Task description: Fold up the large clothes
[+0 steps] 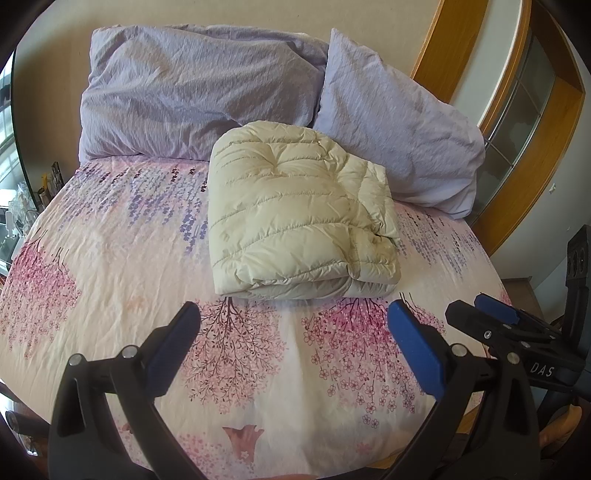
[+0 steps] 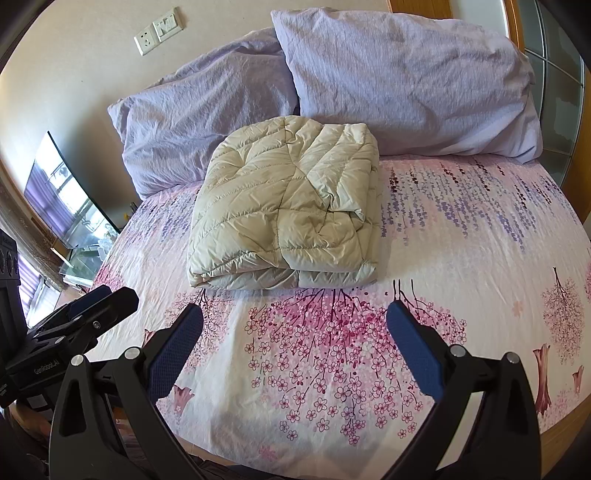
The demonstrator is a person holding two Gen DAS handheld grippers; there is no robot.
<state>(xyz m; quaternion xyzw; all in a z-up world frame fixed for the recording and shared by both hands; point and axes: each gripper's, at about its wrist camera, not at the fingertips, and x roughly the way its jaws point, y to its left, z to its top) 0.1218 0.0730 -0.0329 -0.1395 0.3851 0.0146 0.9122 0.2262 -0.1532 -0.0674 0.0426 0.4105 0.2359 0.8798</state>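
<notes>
Floral sheet (image 1: 110, 258) covered the bed; your left tongs (image 1: 293, 332) gaped empty short of the folded puffer jacket (image 1: 299, 218) lying before the pillows (image 1: 192, 99).

From the right, your right tongs (image 2: 294, 332) gaped too; the jacket (image 2: 284, 206) looked light, slippery, springy, so pinch its thick near fold.

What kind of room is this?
Most likely a home bedroom. A bed with a floral sheet has two lilac pillows propped against the wall, and a folded cream puffer jacket lies on it. A wall socket sits above.
</notes>
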